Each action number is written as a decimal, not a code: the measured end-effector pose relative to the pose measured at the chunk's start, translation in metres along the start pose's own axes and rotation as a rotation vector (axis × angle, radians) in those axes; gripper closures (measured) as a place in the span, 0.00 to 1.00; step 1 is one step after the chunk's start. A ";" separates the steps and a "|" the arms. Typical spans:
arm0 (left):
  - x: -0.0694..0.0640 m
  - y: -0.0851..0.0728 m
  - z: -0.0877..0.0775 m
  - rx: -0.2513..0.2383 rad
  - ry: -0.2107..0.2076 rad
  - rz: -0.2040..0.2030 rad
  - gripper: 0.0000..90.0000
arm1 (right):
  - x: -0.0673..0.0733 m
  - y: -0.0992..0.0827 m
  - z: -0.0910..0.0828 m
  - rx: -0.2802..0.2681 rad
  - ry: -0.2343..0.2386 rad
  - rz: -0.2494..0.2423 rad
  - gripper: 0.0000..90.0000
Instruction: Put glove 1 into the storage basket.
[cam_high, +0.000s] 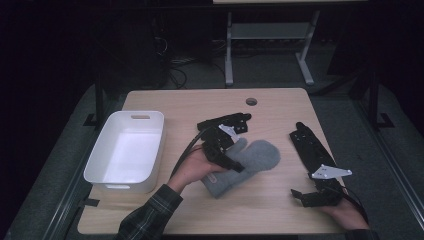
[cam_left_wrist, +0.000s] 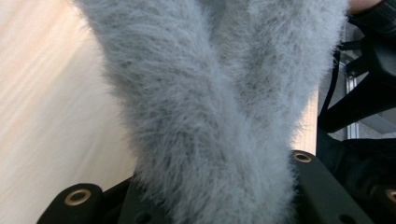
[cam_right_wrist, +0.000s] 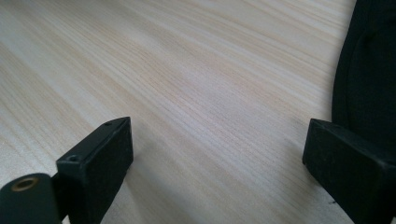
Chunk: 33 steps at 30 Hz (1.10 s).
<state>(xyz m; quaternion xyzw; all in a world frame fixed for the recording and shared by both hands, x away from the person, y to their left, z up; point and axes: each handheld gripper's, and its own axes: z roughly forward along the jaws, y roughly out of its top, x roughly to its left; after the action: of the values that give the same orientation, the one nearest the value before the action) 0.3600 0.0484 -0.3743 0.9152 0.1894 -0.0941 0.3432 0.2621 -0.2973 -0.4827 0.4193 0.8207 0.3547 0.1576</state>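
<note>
High view risk: fuzzy grey knitted mitten, pinched by left gripper, may slip mid-desk.
Right gripper: jaws spread, empty.

The mitten is light grey and fuzzy, its pile showing pale blue-grey up close. The tub is plain white. The table is pale wood with fine straight grain. Both grippers are black, with brass-coloured eyelets and light grey plates. The sleeve is a dark plaid. The floor is dark grey.
</note>
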 end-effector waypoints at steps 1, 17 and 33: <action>0.001 0.000 -0.005 0.000 0.006 -0.001 0.73 | 0.000 0.000 0.000 0.000 0.000 -0.001 0.09; 0.018 -0.010 -0.080 -0.060 0.117 -0.057 0.73 | 0.000 0.000 0.000 -0.001 -0.001 -0.001 0.09; 0.035 -0.040 -0.151 -0.126 0.237 -0.165 0.73 | 0.000 0.000 0.000 -0.001 0.000 -0.001 0.09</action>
<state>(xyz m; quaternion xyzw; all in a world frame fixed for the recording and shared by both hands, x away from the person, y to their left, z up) 0.3821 0.1861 -0.2957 0.8778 0.3088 -0.0014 0.3661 0.2622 -0.2973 -0.4827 0.4189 0.8207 0.3549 0.1582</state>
